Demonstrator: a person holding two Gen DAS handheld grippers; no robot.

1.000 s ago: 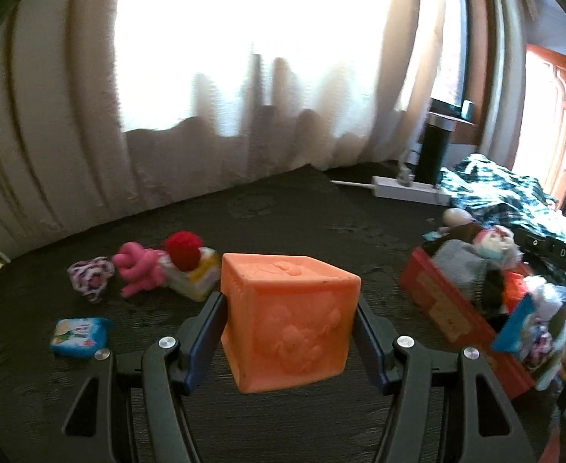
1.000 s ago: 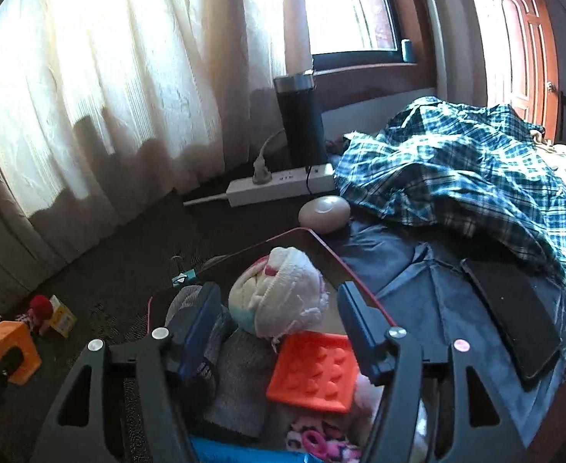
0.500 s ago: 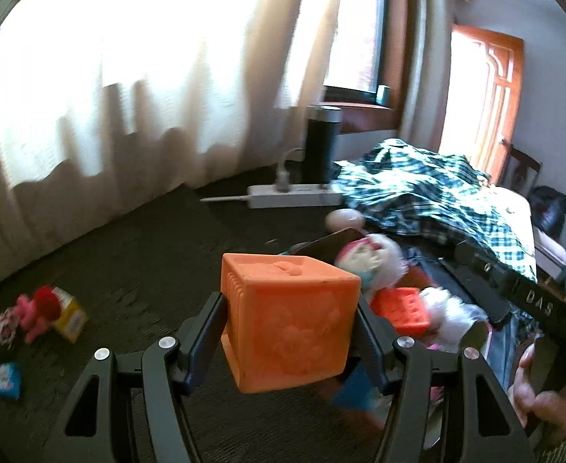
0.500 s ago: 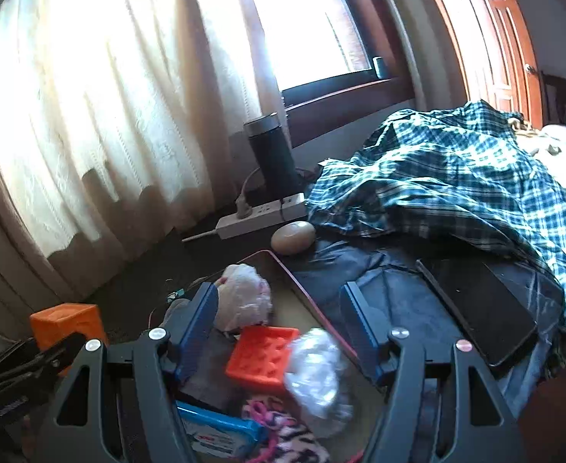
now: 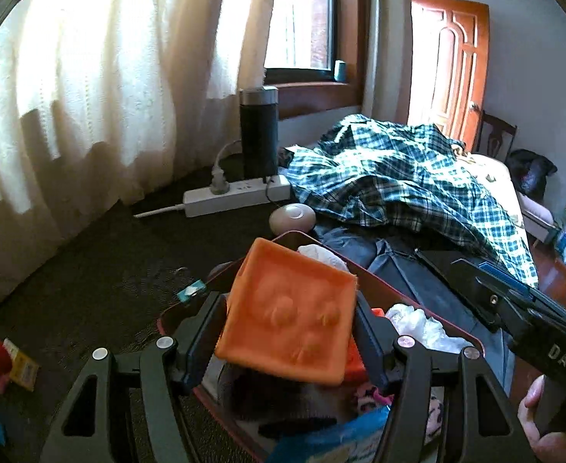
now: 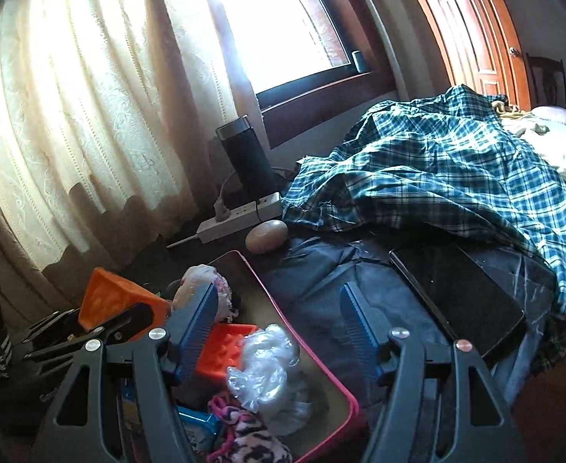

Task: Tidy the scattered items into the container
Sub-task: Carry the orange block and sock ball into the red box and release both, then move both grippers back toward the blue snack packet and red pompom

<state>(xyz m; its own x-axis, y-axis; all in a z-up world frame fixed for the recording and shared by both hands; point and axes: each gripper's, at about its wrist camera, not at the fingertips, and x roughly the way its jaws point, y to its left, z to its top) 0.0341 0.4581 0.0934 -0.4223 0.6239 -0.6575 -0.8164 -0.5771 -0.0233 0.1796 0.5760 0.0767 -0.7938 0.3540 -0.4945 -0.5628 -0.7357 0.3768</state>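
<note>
Two grippers in play here. The left gripper (image 5: 288, 332) is clamped on the orange cube (image 5: 288, 314), which sits tilted between the pads at lower centre of the left wrist view, right over the red container (image 5: 375, 276). The right gripper (image 6: 279, 320) has its blue-padded jaws spread with nothing between them, sitting over the container's right edge at lower centre of its own view. Inside the bin you can see a crumpled clear plastic bag (image 6: 267, 374), an orange bumpy tray (image 6: 223, 351) and a pink patterned cloth (image 6: 244, 436). Far lower left of the left view, a few small toys (image 5: 1, 366) are on the dark carpet (image 5: 90, 270), well apart from the bin. A white power strip (image 5: 236, 195) lies behind, near the curtain.
</note>
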